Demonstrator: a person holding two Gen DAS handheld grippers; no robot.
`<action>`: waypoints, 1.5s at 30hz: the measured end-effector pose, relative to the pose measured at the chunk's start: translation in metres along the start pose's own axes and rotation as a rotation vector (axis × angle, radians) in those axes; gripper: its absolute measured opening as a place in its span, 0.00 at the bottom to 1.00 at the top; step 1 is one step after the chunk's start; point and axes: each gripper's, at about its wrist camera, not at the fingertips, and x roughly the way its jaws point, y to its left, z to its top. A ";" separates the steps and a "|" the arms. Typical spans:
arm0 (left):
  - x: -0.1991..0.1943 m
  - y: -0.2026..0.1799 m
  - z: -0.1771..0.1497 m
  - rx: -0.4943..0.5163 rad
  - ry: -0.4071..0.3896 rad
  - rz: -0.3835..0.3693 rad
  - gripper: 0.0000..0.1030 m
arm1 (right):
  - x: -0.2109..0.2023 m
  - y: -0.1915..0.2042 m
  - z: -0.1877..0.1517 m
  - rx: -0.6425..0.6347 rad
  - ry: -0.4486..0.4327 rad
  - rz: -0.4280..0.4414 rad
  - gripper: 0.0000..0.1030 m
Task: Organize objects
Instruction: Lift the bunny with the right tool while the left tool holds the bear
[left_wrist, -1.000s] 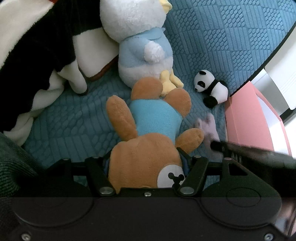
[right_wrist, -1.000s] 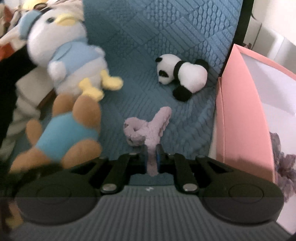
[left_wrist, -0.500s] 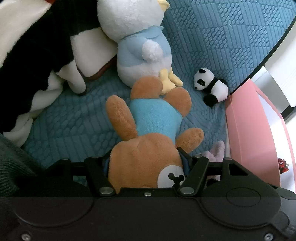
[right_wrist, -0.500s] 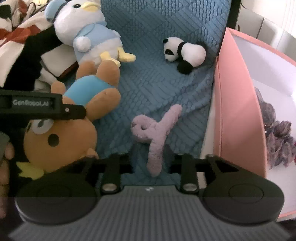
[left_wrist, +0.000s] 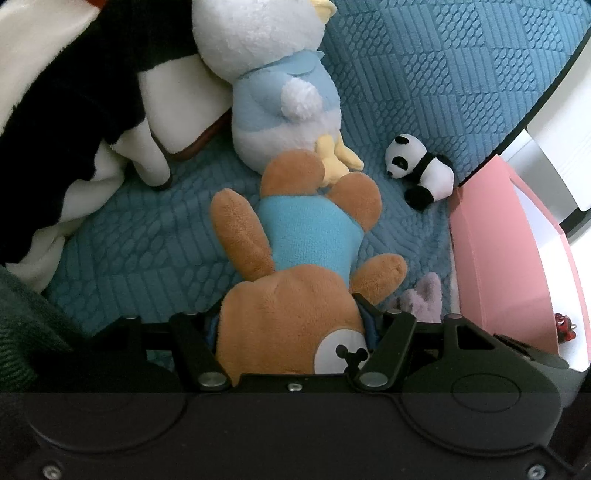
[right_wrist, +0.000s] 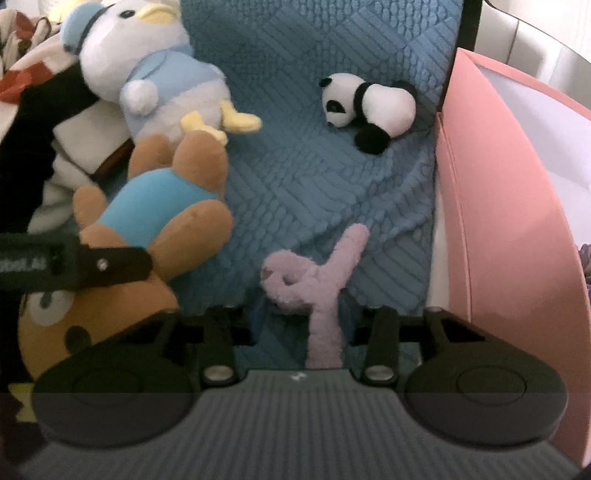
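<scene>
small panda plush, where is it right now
The small panda plush lies on the blue quilt in the upper right of both wrist views, beside the pink box, apart from the duck plush to its left.

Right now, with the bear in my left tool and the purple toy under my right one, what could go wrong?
1. The left tool grips only the bear by its head; the body may drag the duck, whose feet touch it.
2. The right tool is open around the purple toy, so lifting now would probably leave it on the blanket.
3. The pink box stands close beside the right tool, so a swing could knock it.
</scene>
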 end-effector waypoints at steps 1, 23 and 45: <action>0.000 0.000 0.000 0.002 0.001 -0.002 0.61 | -0.002 -0.001 0.001 0.003 -0.007 0.004 0.42; -0.049 -0.020 -0.004 0.050 0.000 -0.093 0.61 | -0.097 0.006 -0.002 -0.064 -0.079 0.086 0.42; -0.095 -0.081 0.048 0.081 -0.057 -0.177 0.61 | -0.158 -0.040 0.042 0.021 -0.189 0.080 0.42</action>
